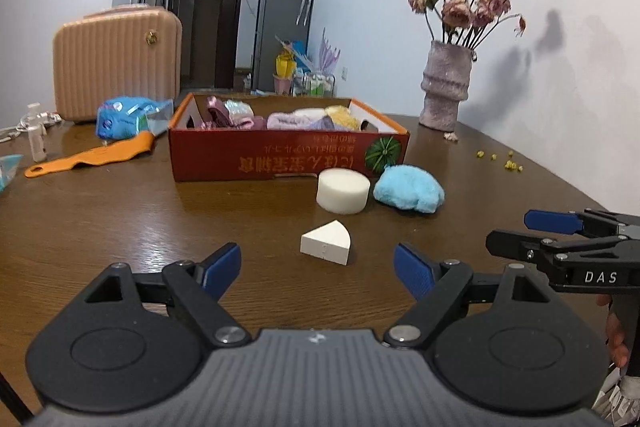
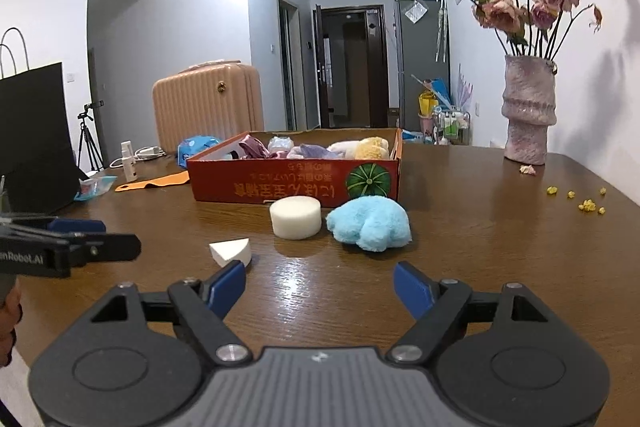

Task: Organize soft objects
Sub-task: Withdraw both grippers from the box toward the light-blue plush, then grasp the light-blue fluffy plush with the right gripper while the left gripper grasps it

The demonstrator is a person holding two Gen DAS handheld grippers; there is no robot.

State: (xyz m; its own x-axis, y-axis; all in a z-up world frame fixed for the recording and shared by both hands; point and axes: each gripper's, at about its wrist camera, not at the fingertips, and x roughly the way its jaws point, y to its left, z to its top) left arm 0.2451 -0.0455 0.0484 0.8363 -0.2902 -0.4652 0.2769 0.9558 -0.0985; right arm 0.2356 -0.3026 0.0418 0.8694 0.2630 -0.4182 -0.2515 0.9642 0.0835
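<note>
Three soft things lie on the brown table in front of a red cardboard box (image 1: 280,157) (image 2: 292,187): a round white sponge (image 1: 343,189) (image 2: 295,217), a fluffy blue plush (image 1: 410,189) (image 2: 370,227) and a white wedge sponge (image 1: 326,241) (image 2: 231,251). Several soft pink, purple and yellow items fill the box. My left gripper (image 1: 317,263) (image 2: 120,235) is open just short of the wedge, nothing between its blue pads. My right gripper (image 2: 319,273) (image 1: 510,229) is open too, low over the table, short of the plush and the round sponge.
A vase of dried flowers (image 1: 446,91) (image 2: 528,111) stands far right, with yellow bits (image 2: 588,205) on the table near it. At the left lie an orange strip (image 1: 92,155), a blue packet (image 1: 128,117), a small bottle (image 1: 36,133) and a black bag (image 2: 32,135). A pink suitcase (image 1: 116,63) stands behind.
</note>
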